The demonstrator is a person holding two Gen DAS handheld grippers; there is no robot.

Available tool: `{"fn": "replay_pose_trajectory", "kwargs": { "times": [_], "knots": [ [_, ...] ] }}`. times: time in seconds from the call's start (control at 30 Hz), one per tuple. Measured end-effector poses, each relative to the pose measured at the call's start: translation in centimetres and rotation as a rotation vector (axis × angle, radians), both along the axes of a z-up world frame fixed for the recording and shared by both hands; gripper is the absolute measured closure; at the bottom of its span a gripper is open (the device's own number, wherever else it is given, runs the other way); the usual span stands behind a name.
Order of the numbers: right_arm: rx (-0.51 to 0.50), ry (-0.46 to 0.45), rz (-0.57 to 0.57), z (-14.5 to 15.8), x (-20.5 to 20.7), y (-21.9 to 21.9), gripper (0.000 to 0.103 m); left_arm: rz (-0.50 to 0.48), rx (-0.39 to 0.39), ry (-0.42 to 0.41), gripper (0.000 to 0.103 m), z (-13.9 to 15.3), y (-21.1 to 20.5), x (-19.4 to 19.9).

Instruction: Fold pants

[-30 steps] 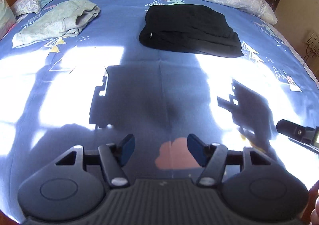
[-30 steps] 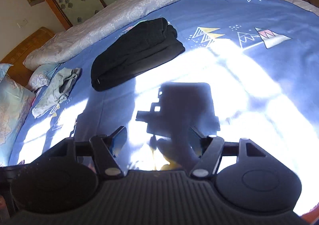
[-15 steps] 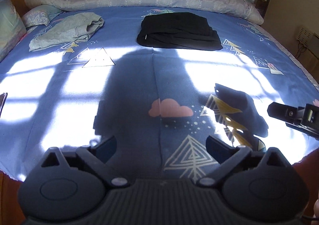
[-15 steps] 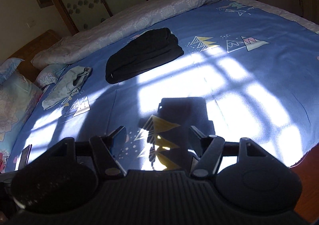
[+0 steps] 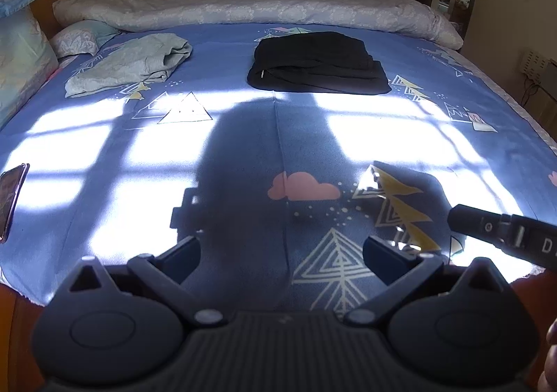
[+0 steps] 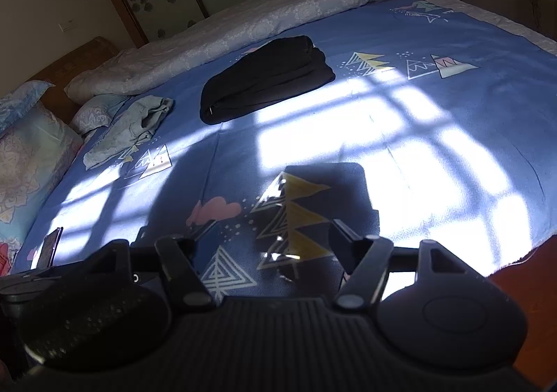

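Note:
Black pants (image 5: 318,63) lie folded in a compact stack on the far middle of the blue bed sheet (image 5: 243,134); they also show in the right wrist view (image 6: 266,79). My left gripper (image 5: 280,254) is open and empty, held over the bed's near edge, far from the pants. My right gripper (image 6: 269,242) is open and empty, also over the near edge. Part of the right gripper (image 5: 504,233) juts in at the right of the left wrist view.
A crumpled pale green garment (image 5: 134,63) lies at the far left, also seen in the right wrist view (image 6: 130,129). A rolled duvet (image 5: 250,7) lines the far side. Pillows (image 5: 24,58) sit at the left. A phone (image 5: 12,199) lies at the left edge.
Both grippers have pulled back from the pants toward the bed's near edge and risen. The left gripper's jaws have opened wider. The pants have stayed in place.

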State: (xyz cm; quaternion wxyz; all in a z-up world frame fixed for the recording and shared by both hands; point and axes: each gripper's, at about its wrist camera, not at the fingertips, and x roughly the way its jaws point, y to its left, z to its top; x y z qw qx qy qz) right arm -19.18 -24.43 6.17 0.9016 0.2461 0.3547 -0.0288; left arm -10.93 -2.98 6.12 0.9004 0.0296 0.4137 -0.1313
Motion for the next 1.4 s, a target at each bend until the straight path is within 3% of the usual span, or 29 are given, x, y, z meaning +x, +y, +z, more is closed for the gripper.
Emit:
{"fn": "replay_pose_trajectory", "kwargs": {
  "times": [0.27, 0.5, 1.4],
  "knots": [
    [0.015, 0.019, -0.015, -0.7, 0.1, -0.2, 0.028, 0.004, 0.064, -0.011, 0.0, -0.5, -0.6, -0.1],
    [0.016, 0.046, -0.035, -1.3, 0.3, -0.4, 0.017, -0.033, 0.086, -0.009, 0.0, -1.1, -1.1, -0.2],
    [-0.001, 0.115, -0.035, -2.5, 0.8, -0.7, 0.016, -0.059, 0.107, 0.01, 0.0, -1.8, -1.2, 0.2]
  ]
}}
